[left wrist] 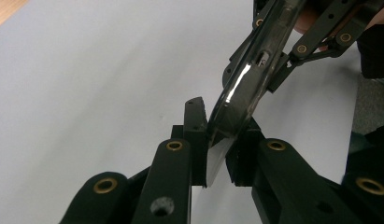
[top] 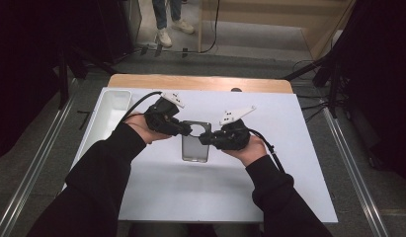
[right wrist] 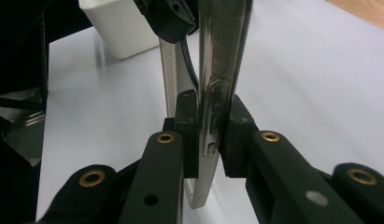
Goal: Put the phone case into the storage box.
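Both grippers pinch a clear phone case (top: pixel 195 142) from opposite sides, holding it between them above the white table (top: pixel 200 197). The left gripper (top: pixel 186 131) has its jaws pressed on the case's upper left edge; in the left gripper view the case (left wrist: pixel 245 88) runs up and away from the jaws toward the other gripper. The right gripper (top: pixel 204 138) clamps the upper right edge, the case's rim (right wrist: pixel 217 93) standing straight up between its jaws. A white bin (top: pixel 111 109) sits well left of the left jaws; nothing can be made out inside it.
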A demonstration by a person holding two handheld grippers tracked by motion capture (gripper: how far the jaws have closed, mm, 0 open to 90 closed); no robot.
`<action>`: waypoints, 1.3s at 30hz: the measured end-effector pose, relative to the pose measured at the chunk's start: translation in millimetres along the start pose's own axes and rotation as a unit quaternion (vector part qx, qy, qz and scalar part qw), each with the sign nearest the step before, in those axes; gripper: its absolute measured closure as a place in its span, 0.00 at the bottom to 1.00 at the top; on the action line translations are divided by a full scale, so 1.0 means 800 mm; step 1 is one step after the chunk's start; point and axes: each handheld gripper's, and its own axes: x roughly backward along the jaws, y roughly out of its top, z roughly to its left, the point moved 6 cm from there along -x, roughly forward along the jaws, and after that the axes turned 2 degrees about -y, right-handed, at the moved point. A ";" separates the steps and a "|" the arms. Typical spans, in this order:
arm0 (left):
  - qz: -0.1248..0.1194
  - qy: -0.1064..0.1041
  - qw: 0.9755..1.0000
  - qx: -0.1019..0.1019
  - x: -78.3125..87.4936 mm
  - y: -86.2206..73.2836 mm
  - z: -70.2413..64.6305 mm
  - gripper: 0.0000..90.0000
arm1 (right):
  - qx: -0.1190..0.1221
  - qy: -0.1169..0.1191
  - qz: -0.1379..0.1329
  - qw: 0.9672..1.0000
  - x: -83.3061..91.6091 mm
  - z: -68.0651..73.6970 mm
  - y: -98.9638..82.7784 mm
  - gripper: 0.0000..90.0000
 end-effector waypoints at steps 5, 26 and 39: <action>-0.012 -0.014 1.000 -0.006 0.000 0.001 -0.003 0.69 | -0.001 -0.003 0.002 1.000 0.000 -0.001 0.000 0.87; -0.071 -0.016 0.997 0.030 0.024 -0.037 0.003 0.37 | -0.010 -0.007 0.002 1.000 0.009 -0.007 0.000 0.87; -0.105 -0.013 0.993 0.048 0.040 -0.085 -0.010 0.37 | -0.015 -0.010 0.003 1.000 0.005 -0.011 0.011 0.87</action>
